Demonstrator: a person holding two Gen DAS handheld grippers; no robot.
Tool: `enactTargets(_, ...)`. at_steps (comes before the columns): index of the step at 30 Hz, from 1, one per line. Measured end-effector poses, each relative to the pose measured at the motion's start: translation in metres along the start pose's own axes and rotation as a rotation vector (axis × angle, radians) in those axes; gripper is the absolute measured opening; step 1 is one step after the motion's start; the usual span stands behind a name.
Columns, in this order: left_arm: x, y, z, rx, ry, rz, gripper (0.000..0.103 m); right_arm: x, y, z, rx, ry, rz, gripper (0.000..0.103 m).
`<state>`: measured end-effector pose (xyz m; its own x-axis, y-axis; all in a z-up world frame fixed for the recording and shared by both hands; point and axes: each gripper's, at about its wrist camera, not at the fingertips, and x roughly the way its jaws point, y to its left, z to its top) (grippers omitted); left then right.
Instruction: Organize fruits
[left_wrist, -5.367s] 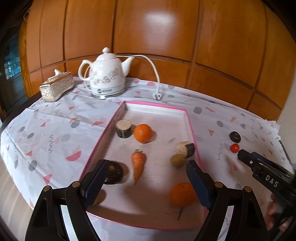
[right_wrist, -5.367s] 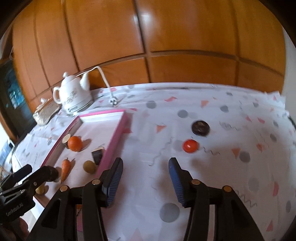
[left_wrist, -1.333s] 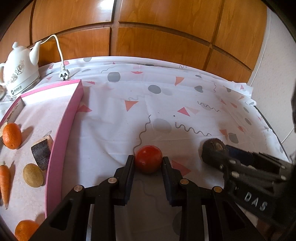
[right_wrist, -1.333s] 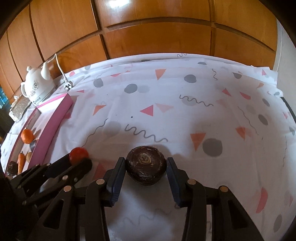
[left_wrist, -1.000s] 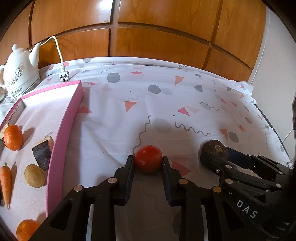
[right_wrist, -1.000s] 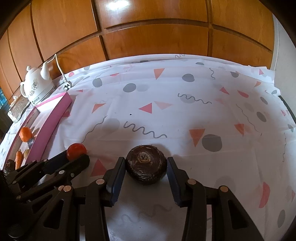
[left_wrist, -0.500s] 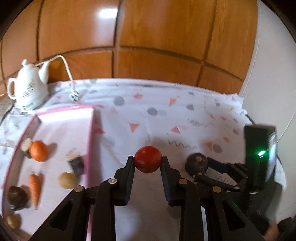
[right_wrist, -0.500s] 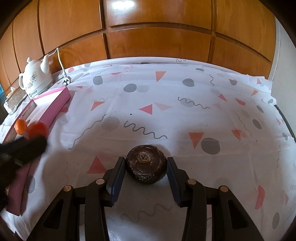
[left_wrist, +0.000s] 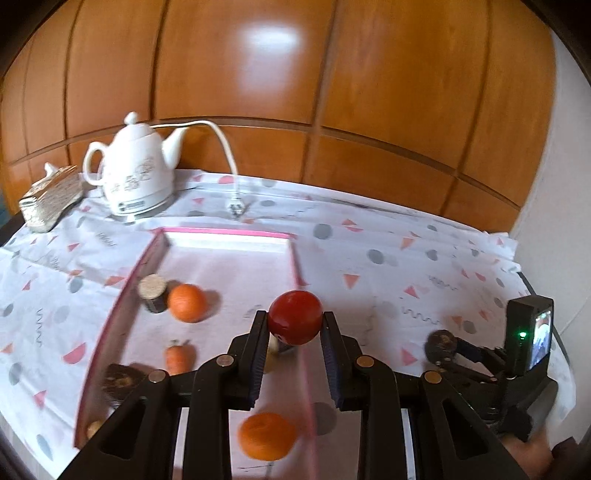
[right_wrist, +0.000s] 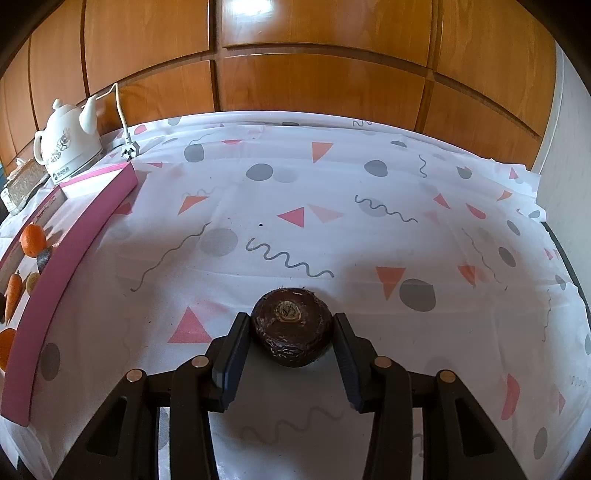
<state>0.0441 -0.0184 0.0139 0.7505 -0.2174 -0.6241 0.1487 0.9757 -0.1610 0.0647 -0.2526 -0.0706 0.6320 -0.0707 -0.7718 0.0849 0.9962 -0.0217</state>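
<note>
left gripper (left_wrist: 294, 325) clamped on red tomato (left_wrist: 294, 322); right gripper (right_wrist: 291, 332) pads touching dark brown fruit (right_wrist: 291, 331), both sides.

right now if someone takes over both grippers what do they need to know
Left gripper: shut on the red tomato, held in the air over the right edge of the pink tray.
Right gripper: fingers either side of the dark brown fruit, which looks to be on the tablecloth to the right of the tray; a firm grip cannot be confirmed.
In the tray: two oranges, a carrot and several small brown pieces.
Done: tomato picked up and brought to the tray.
Left: set the tomato down in the tray, then lift the dark brown fruit and bring it over too.
</note>
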Motion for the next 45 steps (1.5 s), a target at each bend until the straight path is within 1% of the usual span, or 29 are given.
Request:
enactTargets(4,0.003,0.020,-0.003,-0.023,0.016,0.042,0.028,-0.003,0.002,0.000,0.000,-0.004,-0.002,0.045)
enactTargets(7,0.011,0.035,-0.004,-0.039,0.034,0.077,0.028,-0.011,0.013,0.003,-0.009,-0.023,0.041,0.045)
enactTargets(11,0.020,0.050,-0.007,-0.037,0.049,0.125,0.029,-0.026,0.039,0.013,-0.054,-0.051,0.134,0.045)
enactTargets(15,0.023,0.065,-0.011,-0.072,0.065,0.166,0.030,-0.042,0.076,0.025,-0.114,-0.073,0.242,0.045)
enactTargets(18,0.019,0.072,-0.014,-0.089,0.057,0.195,0.040,-0.047,0.102,0.033,-0.147,-0.071,0.318,0.045)
enactTargets(19,0.016,0.073,-0.015,-0.094,0.052,0.206,0.046,-0.047,0.110,0.035,-0.157,-0.067,0.337,0.045)
enactTargets(20,0.014,0.074,-0.015,-0.097,0.047,0.212,0.049,-0.047,0.122,0.037,-0.175,-0.058,0.362,0.045)
enactTargets(21,0.011,0.076,-0.015,-0.100,0.036,0.220,0.050,-0.046,0.130,0.038,-0.189,-0.049,0.377,0.045)
enactTargets(23,0.004,0.078,-0.014,-0.106,0.018,0.236,0.059,-0.041,0.145,0.041,-0.199,-0.024,0.406,0.045)
enactTargets(25,-0.003,0.081,-0.014,-0.118,0.003,0.240,0.065,-0.040,0.158,0.042,-0.214,-0.014,0.430,0.045)
enactTargets(27,-0.010,0.084,-0.014,-0.129,-0.009,0.260,0.066,-0.039,0.169,0.042,-0.224,-0.007,0.437,0.046)
enactTargets(31,-0.022,0.095,-0.015,-0.164,-0.019,0.279,0.078,-0.038,0.177,0.039,-0.221,0.003,0.453,0.047)
enactTargets(32,-0.025,0.096,-0.016,-0.168,-0.025,0.287,0.080,-0.040,0.178,0.037,-0.222,0.002,0.456,0.047)
enactTargets(34,-0.031,0.098,-0.018,-0.173,-0.033,0.296,0.083,-0.045,0.178,0.035,-0.222,-0.010,0.452,0.053)
enactTargets(37,-0.041,0.100,-0.019,-0.188,-0.046,0.310,0.089,-0.053,0.180,0.034,-0.213,-0.029,0.445,0.053)
enactTargets(41,-0.052,0.099,-0.021,-0.191,-0.069,0.322,0.096,-0.069,0.177,0.028,-0.193,-0.088,0.372,0.053)
enactTargets(44,-0.059,0.097,-0.023,-0.193,-0.077,0.324,0.102,-0.075,0.173,0.023,-0.166,-0.104,0.339,0.053)
enactTargets(45,-0.060,0.097,-0.023,-0.193,-0.078,0.322,0.102,-0.077,0.172,0.022,-0.162,-0.107,0.331,0.053)
